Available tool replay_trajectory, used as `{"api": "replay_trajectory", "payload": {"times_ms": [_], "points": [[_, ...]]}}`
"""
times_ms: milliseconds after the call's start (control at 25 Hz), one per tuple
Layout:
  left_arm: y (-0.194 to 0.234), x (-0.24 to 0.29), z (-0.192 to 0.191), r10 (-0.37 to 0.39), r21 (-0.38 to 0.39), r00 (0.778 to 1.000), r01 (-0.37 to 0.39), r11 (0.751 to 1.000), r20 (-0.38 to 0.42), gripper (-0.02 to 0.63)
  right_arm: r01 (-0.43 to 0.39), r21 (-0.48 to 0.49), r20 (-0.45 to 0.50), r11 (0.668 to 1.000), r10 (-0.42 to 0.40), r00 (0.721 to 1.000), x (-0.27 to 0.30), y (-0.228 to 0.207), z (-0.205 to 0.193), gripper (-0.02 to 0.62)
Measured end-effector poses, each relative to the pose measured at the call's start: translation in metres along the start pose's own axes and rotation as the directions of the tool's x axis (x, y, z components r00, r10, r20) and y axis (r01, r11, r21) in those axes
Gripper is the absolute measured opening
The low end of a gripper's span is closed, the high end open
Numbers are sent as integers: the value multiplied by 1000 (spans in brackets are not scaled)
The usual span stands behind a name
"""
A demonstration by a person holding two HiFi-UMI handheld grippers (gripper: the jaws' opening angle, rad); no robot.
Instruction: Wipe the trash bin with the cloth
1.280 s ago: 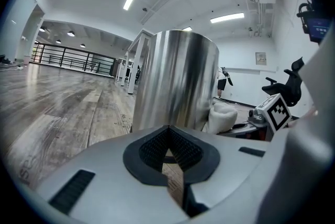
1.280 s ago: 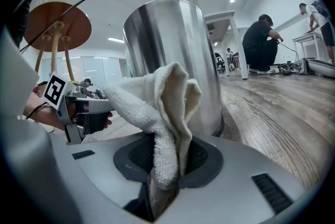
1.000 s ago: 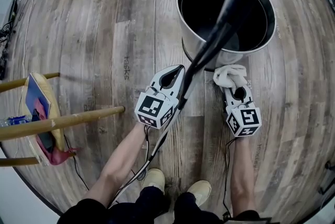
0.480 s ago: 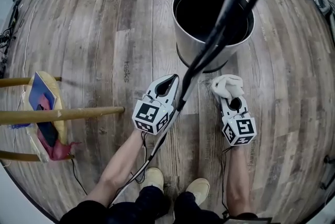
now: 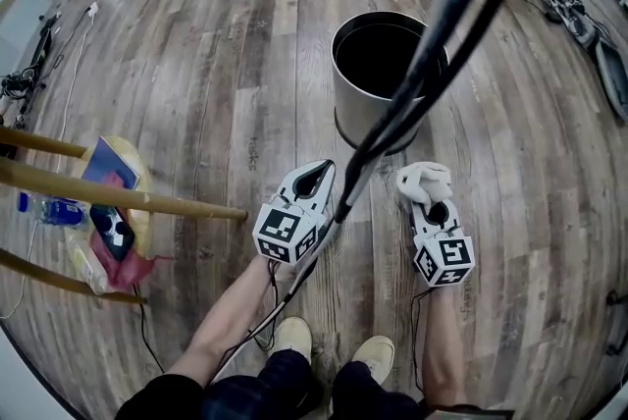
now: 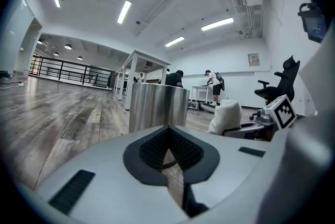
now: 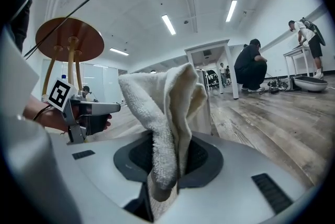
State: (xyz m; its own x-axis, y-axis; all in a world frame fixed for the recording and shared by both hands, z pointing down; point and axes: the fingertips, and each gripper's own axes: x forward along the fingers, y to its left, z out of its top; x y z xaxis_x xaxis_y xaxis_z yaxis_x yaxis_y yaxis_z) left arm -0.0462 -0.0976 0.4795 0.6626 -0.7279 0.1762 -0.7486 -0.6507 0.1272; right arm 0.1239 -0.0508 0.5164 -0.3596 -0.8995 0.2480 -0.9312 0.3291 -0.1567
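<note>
Item: cloth [image 7: 167, 113], pale terry towelling, bunched into folds.
Location of cloth: pinched between the jaws of the right gripper [image 5: 426, 199]; its lower fold runs down into the jaw gap, and the loose bulk stands up beyond the jaw tips.
Handling, cloth (judged): light, soft and limp. It gives under pressure, so it should mould to a curved wall. The free folds may flop or drag, and a shallow pinch could let it slip out during rubbing.
Right gripper: jaws closed on the cloth.
Left gripper [image 5: 316, 171]: jaws pressed together at the tips, nothing between them.
Item: trash bin [image 5: 358, 119], round, bare metal wall, dark open mouth, upright on the wooden floor [image 5: 196, 65].
Location of bin: straight ahead of both pairs of jaws and apart from them; neither the jaws nor the cloth touches it.
Handling, bin (judged): rigid and smooth, likely slippery to a jaw. It looks empty, so it may slide or tip when pushed.
Hold point, bin (judged): the top rim, one jaw inside and one outside, taken by the free left gripper to steady it.
Task state (judged): wiping not yet begun.
</note>
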Motion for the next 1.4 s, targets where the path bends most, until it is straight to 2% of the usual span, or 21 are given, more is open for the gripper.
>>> {"api": "replay_trajectory", "payload": {"times_ms": [400,800,1080,1400], "points": [[-16,-4,18,-19,20,1000,18,1000,25,-5,16,-25,44,1000,-15,999,-15,-1,27,94],[-8,3,27,-11,15,998,11,1000,58,-5,10,-38,67,999,-7,998,-4,-7,41,94],[0,11,23,7,18,999,-7,1000,47,-5,-12,-33,72,999,14,997,7,-12,47,94],[18,19,60,39,37,995,-43,998,93,-5,-33,-43,97,999,37,995,23,-14,78,94]]}}
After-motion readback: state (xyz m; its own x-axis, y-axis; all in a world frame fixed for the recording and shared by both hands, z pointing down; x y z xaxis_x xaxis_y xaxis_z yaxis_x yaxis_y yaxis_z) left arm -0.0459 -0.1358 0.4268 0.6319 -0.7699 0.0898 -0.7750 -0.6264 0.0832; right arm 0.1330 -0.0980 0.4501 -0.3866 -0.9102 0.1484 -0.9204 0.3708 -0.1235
